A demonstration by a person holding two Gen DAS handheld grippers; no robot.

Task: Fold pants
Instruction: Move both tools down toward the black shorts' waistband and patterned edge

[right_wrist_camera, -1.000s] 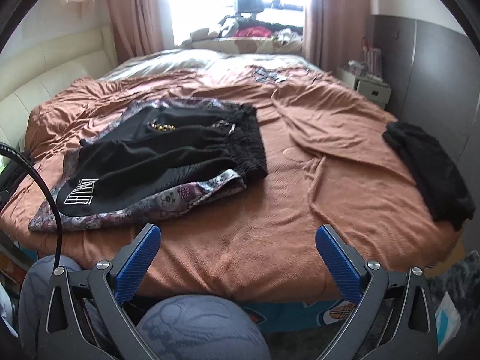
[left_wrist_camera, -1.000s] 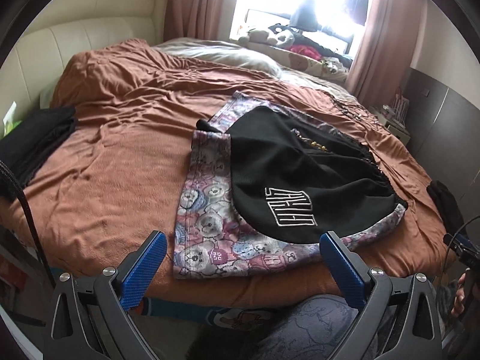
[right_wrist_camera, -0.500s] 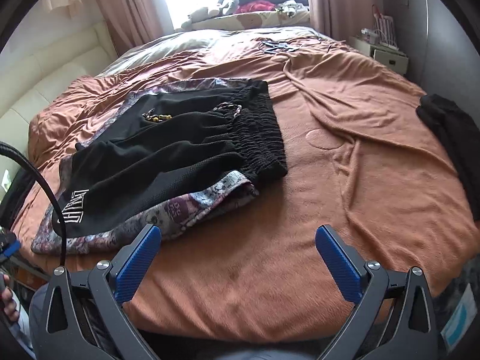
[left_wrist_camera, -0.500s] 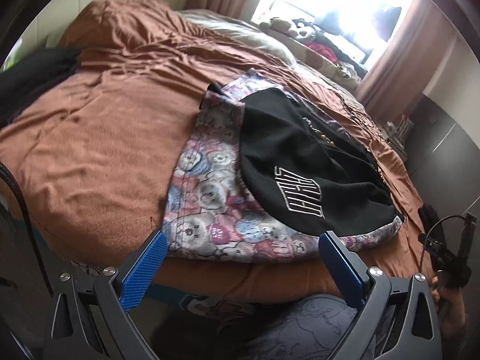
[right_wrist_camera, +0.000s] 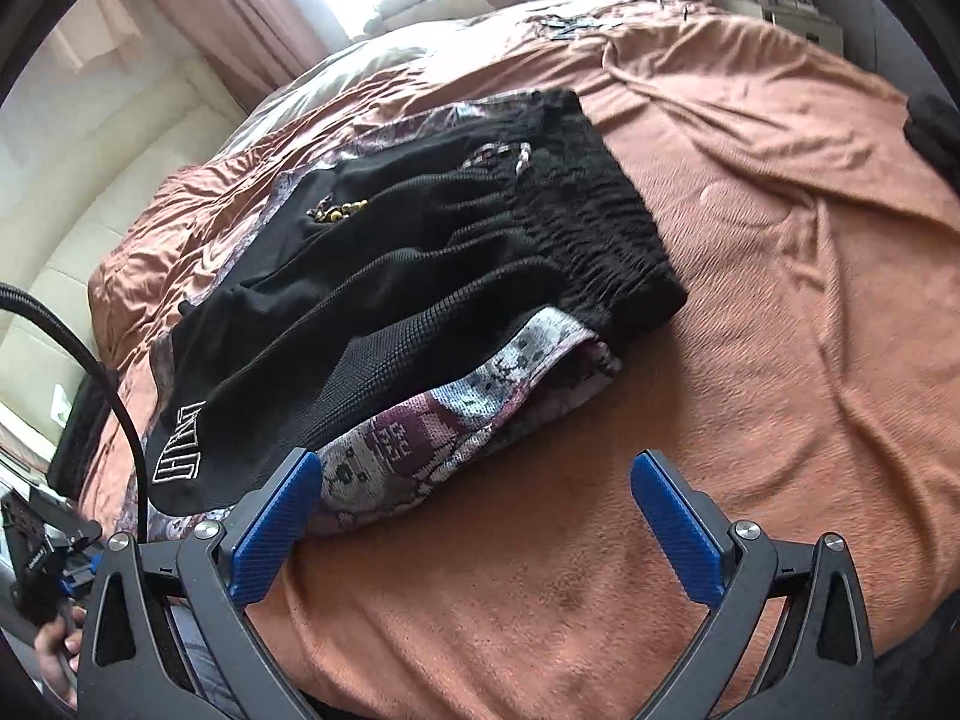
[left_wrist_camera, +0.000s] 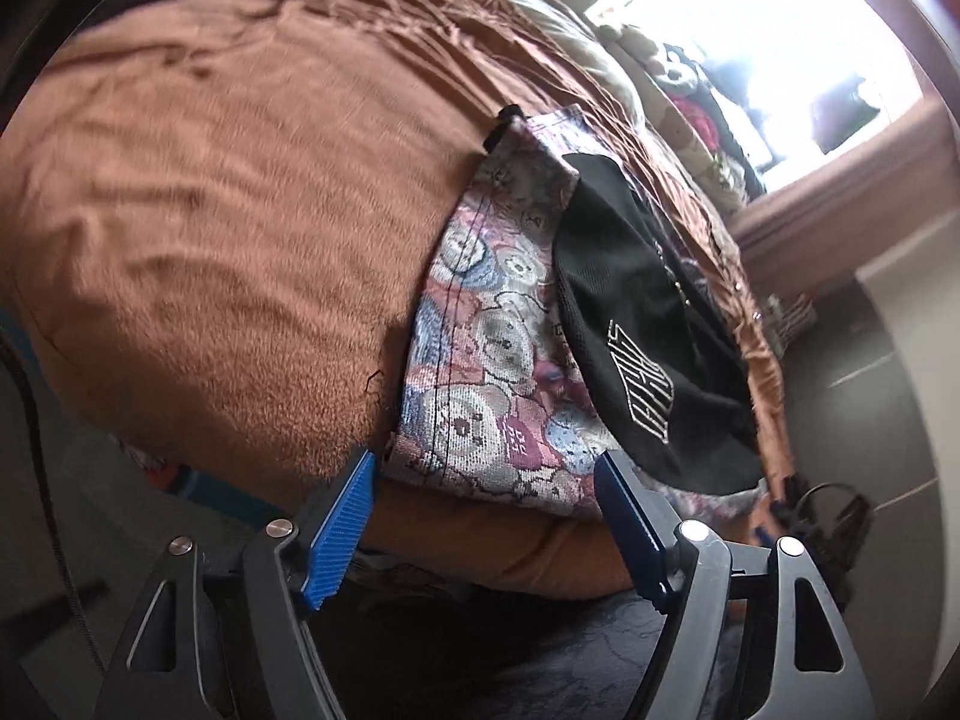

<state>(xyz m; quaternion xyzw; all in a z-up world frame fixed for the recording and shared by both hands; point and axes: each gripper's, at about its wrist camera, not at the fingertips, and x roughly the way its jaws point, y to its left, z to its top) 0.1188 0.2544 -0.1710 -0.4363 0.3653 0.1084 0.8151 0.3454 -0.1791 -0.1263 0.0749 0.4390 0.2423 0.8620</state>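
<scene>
Both claws [left_wrist_camera: 486, 480] [right_wrist_camera: 474, 480] gape, tilted, beside patterned pants [left_wrist_camera: 480, 360].

shorts [right_wrist_camera: 420, 276] lie on patterned pants [right_wrist_camera: 432, 444], both on bed [right_wrist_camera: 750, 276], near its front edge, window [left_wrist_camera: 780, 48] behind

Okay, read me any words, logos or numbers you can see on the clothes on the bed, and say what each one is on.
Black shorts: white outlined block-letter logo near the hem, seen at an angle in both views; the letters cannot be read for certain.
Bear-print pants: small white pixel-style marks on a maroon patch; not legible as text.
Nothing else readable.
</scene>
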